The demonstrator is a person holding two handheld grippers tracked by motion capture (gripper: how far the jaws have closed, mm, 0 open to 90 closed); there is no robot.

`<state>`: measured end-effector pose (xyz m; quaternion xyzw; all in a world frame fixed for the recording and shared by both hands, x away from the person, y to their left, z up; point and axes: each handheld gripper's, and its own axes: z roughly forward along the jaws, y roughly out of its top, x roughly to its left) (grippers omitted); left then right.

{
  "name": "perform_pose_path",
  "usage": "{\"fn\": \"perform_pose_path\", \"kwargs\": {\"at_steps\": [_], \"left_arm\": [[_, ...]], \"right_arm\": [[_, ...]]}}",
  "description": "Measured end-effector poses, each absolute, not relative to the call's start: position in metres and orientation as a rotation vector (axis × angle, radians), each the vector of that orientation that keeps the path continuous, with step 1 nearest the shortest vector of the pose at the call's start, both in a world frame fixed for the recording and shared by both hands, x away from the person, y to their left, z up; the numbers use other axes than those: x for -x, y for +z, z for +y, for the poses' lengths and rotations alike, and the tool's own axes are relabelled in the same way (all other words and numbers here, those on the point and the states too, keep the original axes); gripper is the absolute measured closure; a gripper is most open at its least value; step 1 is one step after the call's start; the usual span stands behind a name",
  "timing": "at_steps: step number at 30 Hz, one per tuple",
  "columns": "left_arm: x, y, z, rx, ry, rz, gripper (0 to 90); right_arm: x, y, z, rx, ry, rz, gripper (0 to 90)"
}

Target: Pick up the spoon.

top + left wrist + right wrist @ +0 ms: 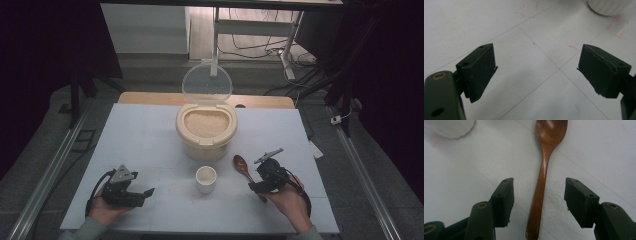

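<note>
A brown wooden spoon (543, 170) lies flat on the white table, bowl pointing away; in the high view the spoon (242, 165) sits right of a small white cup (206, 179). My right gripper (539, 195) is open, its jaws standing on either side of the spoon's handle without touching it; the same gripper (261, 182) rests low over the handle's near end. My left gripper (536, 70) is open over bare table, and in the high view it (142, 195) lies at the front left. A cream rice container (206, 129), lid up, holds rice.
The container's clear lid (206, 82) stands open at the back. The ribbed cup (607, 6) shows at the top right of the left gripper view, near red marks on the table (619, 30). A wooden board edge (150, 97) lies behind the white table.
</note>
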<state>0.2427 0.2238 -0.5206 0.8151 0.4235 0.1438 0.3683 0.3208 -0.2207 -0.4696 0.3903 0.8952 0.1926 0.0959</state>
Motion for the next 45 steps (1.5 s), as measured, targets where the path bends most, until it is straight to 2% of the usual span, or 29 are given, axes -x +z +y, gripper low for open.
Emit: {"fn": "perform_pose_path", "kwargs": {"at_steps": [10,18,27,38,45], "left_arm": [[-0.243,-0.521,0.224,-2.097,0.368,1.087,14.0],[-0.243,-0.522,0.224,-2.101,0.368,1.085,14.0],[-0.243,-0.522,0.224,-2.106,0.368,1.085,13.9],[-0.243,-0.522,0.223,-2.114,0.371,1.081,13.7],[-0.243,-0.523,0.223,-2.115,0.372,1.083,13.8]], "right_arm": [[-0.325,-0.487,-0.218,-1.191,0.517,2.691,48.0],[-0.328,-0.493,-0.218,-1.214,0.516,2.692,57.9],[-0.328,-0.496,-0.213,-1.207,0.476,2.689,63.5],[-0.328,-0.497,-0.206,-1.187,0.406,2.658,75.2],[-0.327,-0.497,-0.203,-1.184,0.388,2.657,78.2]]}}
